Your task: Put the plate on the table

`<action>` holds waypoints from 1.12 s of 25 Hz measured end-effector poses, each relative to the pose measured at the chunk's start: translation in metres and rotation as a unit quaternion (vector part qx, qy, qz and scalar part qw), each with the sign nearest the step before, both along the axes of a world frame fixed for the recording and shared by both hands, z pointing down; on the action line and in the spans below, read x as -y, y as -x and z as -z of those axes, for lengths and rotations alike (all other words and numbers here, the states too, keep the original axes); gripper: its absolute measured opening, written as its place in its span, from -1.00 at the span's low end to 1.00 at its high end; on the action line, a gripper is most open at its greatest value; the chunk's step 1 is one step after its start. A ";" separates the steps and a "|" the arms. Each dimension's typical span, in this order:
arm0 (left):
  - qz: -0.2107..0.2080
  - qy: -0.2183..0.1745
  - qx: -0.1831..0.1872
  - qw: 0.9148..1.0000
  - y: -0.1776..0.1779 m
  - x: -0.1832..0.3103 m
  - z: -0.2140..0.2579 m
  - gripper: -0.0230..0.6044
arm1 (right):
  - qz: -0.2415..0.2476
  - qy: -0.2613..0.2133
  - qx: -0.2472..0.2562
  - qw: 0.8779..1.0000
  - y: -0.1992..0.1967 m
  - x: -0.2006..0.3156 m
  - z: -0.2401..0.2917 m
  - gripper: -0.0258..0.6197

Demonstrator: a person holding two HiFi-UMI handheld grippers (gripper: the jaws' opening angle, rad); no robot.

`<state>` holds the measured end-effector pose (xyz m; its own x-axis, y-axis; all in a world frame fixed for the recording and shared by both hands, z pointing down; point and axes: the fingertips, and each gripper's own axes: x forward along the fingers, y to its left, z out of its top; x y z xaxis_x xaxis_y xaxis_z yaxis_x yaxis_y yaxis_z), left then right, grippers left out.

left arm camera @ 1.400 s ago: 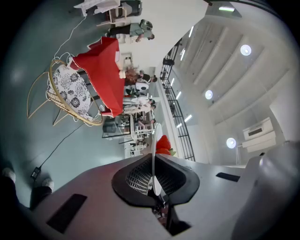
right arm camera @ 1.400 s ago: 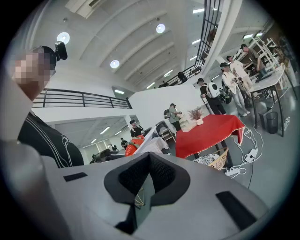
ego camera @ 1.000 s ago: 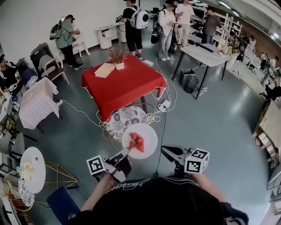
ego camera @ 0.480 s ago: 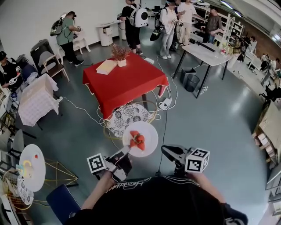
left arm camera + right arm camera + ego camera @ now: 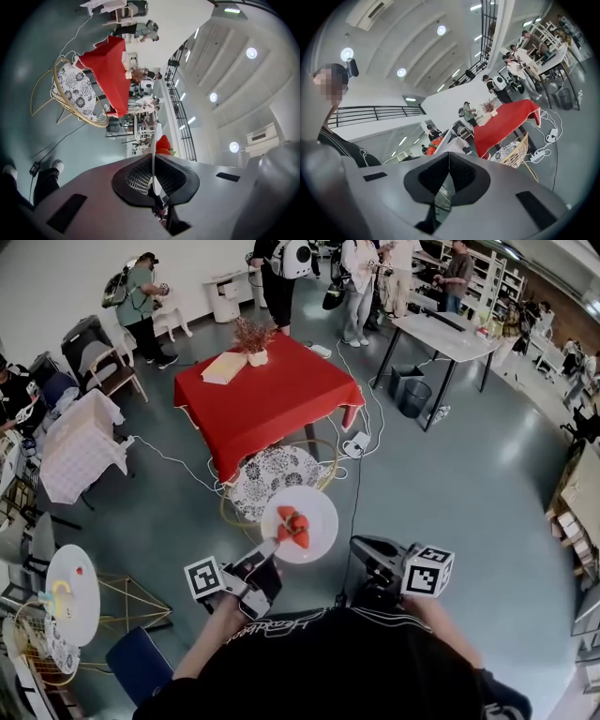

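A white plate [image 5: 314,512] with red strawberries [image 5: 294,526] hangs in the air above the floor, in front of me. My left gripper [image 5: 271,548] is shut on its near rim. In the left gripper view the plate [image 5: 153,161] runs edge-on between the pads, with the strawberries [image 5: 164,144] beyond. The red-clothed table [image 5: 267,395] stands further ahead; it shows too as the red table [image 5: 112,65] and the red table [image 5: 506,122]. My right gripper [image 5: 357,546] floats beside the plate, shut, with nothing in it; in its own view the right gripper [image 5: 449,157] has its pads touching.
A wicker chair with a patterned cushion [image 5: 272,482] stands between me and the table. A dried-flower pot [image 5: 252,341] and a flat box [image 5: 223,368] sit on the table's far side. Cables [image 5: 354,442] trail over the floor. Several people stand behind; a round white side table [image 5: 70,582] is at left.
The plate and both grippers have shifted slightly forward toward the chair and table. The left gripper's hold on the rim is unchanged.
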<state>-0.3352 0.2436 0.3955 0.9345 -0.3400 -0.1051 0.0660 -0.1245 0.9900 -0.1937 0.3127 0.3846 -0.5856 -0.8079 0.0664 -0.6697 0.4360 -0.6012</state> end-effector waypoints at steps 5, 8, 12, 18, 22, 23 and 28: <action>0.001 -0.003 0.013 1.000 -0.027 0.012 0.001 -0.88 | 0.002 0.004 0.012 1.000 -0.028 0.020 -0.011 -0.90; 0.013 0.006 0.023 1.000 -0.045 0.026 -0.004 -0.88 | 0.015 0.013 0.002 1.000 -0.046 0.037 -0.019 -0.90; 0.036 0.017 0.032 0.999 -0.077 0.052 -0.005 -0.88 | 0.036 0.022 -0.003 0.999 -0.079 0.068 -0.023 -0.90; 0.058 0.027 0.041 0.997 -0.149 0.097 -0.005 -0.88 | 0.064 0.027 0.015 0.998 -0.149 0.123 -0.021 -0.90; 0.070 0.023 0.043 0.996 -0.201 0.133 0.000 -0.88 | 0.071 0.043 0.033 0.996 -0.199 0.157 -0.021 -0.90; 0.071 0.020 0.042 0.996 -0.215 0.143 0.003 -0.88 | 0.072 0.046 0.031 0.996 -0.212 0.166 -0.021 -0.90; 0.076 0.012 0.051 0.996 -0.274 0.179 0.001 -0.88 | 0.076 0.047 -0.002 0.996 -0.268 0.195 -0.020 -0.90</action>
<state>-0.0615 0.0649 0.3947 0.8776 -0.4794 -0.0012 -0.0536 -0.1007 0.9935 0.0747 0.1180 0.4042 -0.7008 -0.6993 0.1411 -0.6026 0.4744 -0.6417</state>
